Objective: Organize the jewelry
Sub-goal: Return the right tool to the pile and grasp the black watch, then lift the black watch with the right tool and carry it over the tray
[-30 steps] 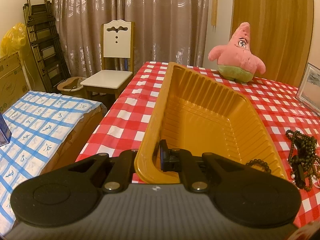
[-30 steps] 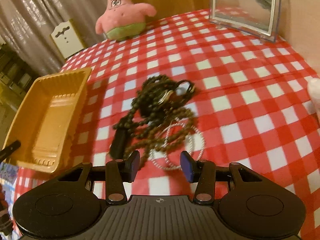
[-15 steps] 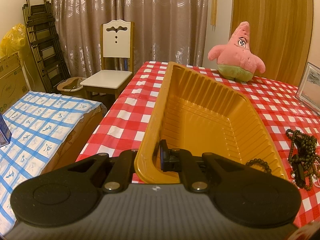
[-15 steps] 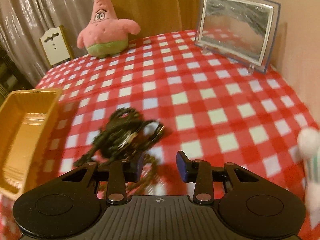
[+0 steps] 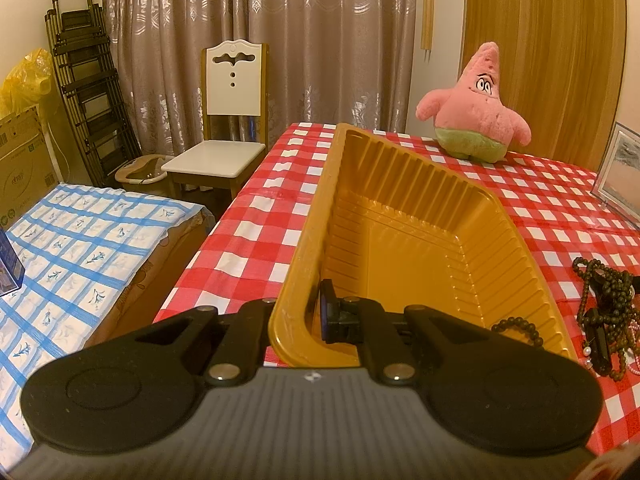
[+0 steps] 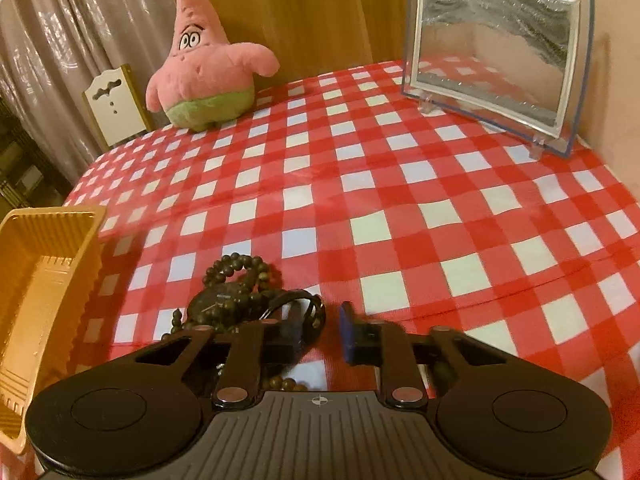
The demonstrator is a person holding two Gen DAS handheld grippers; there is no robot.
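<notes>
The ribbed, mustard-yellow rectangular plastic tray (image 5: 404, 216) is lying with its long axis running from near to far on the desk (image 6: 400, 208), its far end pointing toward the pink star-shaped plush toy (image 5: 478, 108). The left claw (image 5: 296, 320) is clamping the tray's near-left rim. The tangle of dark brown bead strands and a black watch (image 6: 236, 300) is sitting right of the tray, with the right claw (image 6: 320, 332) partly open over it, gripping nothing. A red-and-white checked cloth is covering the desk; a white chair (image 5: 228, 120) and brown curtains (image 5: 280, 40) are standing beyond.
</notes>
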